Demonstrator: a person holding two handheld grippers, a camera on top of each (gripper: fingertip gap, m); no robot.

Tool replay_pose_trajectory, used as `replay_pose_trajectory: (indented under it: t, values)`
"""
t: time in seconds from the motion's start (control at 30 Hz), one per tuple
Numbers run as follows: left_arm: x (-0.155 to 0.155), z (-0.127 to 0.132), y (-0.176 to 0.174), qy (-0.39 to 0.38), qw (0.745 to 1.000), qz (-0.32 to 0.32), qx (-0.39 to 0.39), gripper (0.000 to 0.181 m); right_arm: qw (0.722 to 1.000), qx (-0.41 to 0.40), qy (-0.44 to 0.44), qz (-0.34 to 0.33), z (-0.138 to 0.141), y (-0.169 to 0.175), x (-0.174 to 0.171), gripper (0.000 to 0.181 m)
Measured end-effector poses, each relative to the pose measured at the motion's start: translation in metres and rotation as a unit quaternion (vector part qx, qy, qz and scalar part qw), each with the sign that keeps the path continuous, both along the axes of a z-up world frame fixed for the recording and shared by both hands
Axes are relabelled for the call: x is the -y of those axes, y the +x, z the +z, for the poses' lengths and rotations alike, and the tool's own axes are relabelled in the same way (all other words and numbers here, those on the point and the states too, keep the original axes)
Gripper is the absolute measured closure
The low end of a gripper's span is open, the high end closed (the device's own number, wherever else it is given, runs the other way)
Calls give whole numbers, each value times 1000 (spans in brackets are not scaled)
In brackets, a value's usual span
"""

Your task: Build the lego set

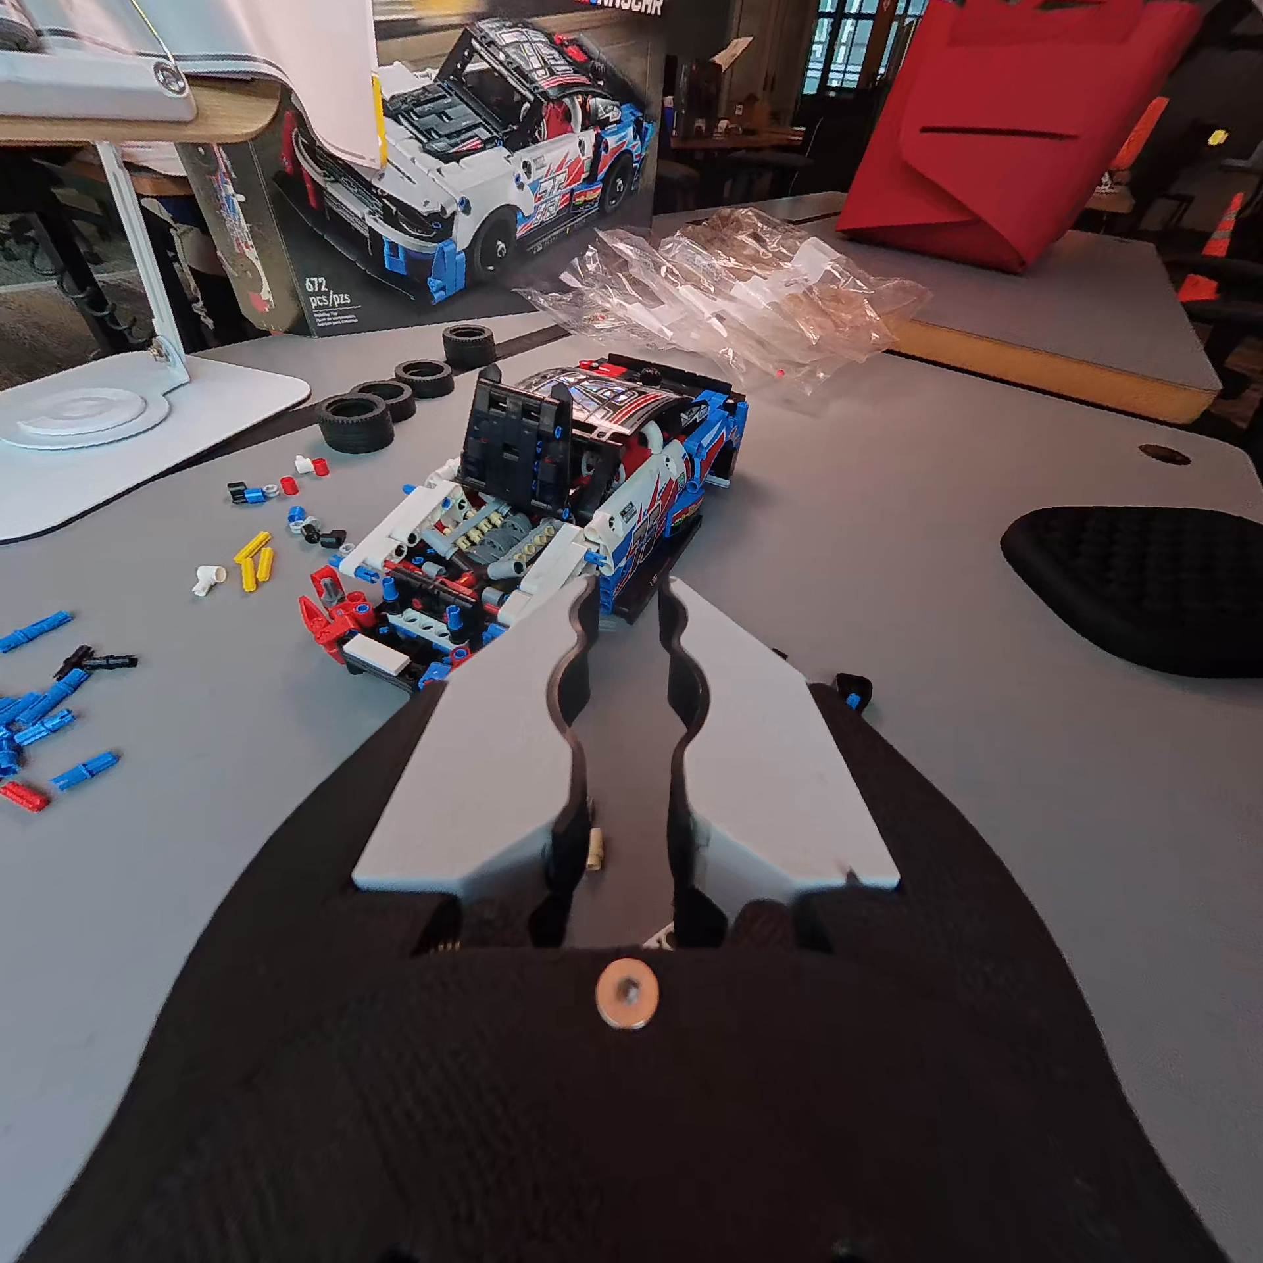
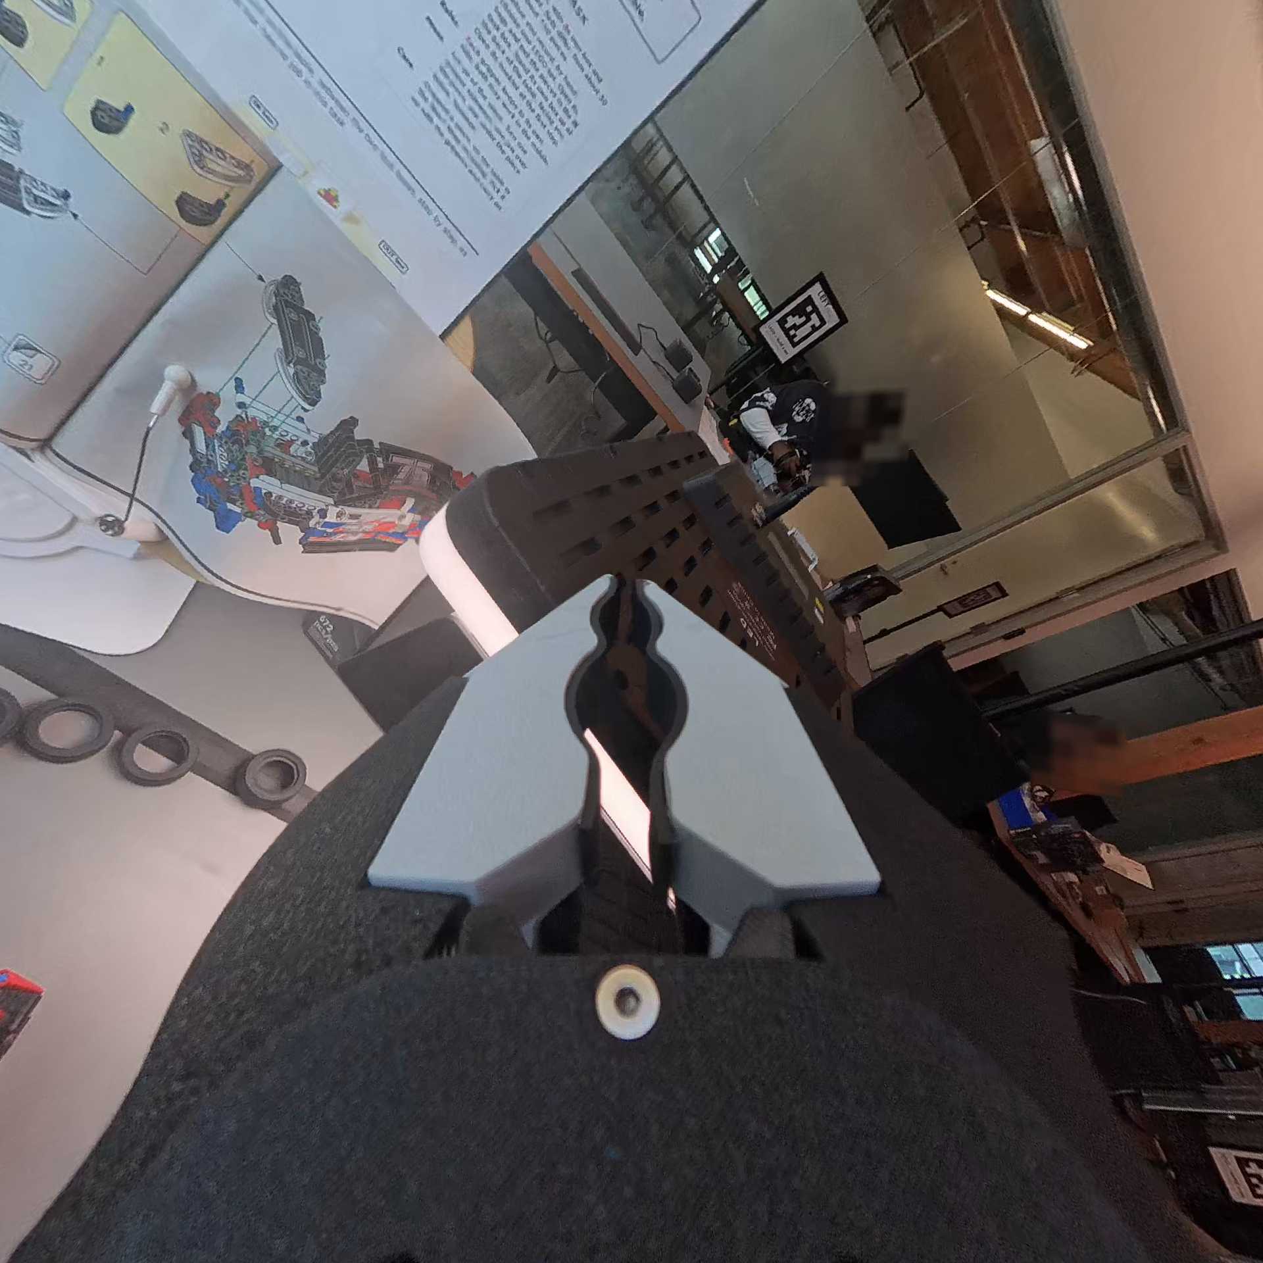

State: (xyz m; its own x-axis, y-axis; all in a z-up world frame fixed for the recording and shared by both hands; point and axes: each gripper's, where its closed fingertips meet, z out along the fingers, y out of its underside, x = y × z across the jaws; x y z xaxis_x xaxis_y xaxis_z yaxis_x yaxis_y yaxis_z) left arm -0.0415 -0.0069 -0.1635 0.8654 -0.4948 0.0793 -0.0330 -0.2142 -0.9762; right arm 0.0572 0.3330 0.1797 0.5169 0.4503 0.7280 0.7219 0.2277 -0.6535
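Your car [image 1: 547, 512] sits in the middle of the frame on the grey counter [image 1: 888, 752], with its black hood tipped up and no wheels on yet. Four black tyres [image 1: 355, 422] wait in a row up and to the left, near the box [image 1: 437, 171]. I think the wheels come next, so look at the open instruction book [image 2: 225, 383] first, then take one tyre at a time.

Loose small pieces [image 1: 253, 560] lie at the left edge.

Your left gripper [image 1: 625, 601] hangs just in front of the car; its fingers are a little apart and hold nothing. Your right gripper [image 2: 625, 588] is tipped up toward the book, its fingers nearly together and empty.
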Motion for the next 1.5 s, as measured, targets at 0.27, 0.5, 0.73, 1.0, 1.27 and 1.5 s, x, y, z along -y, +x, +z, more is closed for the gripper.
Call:
replay_pose_trajectory:
  t: [0.27,0.5,0.73,1.0,1.27,1.5]
  values:
    - [-22,21,-42,4,996,54,66,159,969,-135,32,206,-28,-60,133,168]
    - [-29,9,-55,7,995,82,48,161,977,-146,-89,124,-195,-139,52,181]
    - [-21,8,-62,15,995,95,31,164,969,-196,-137,60,-242,-156,-38,181]
    - [-22,2,-45,4,998,65,22,164,973,-183,-129,60,-243,-158,-57,181]
    - [-20,3,-42,8,998,58,13,164,962,-218,-133,98,-234,-148,-35,181]
    - [-19,3,-40,6,998,53,14,164,940,-290,-82,160,-175,-110,24,178]
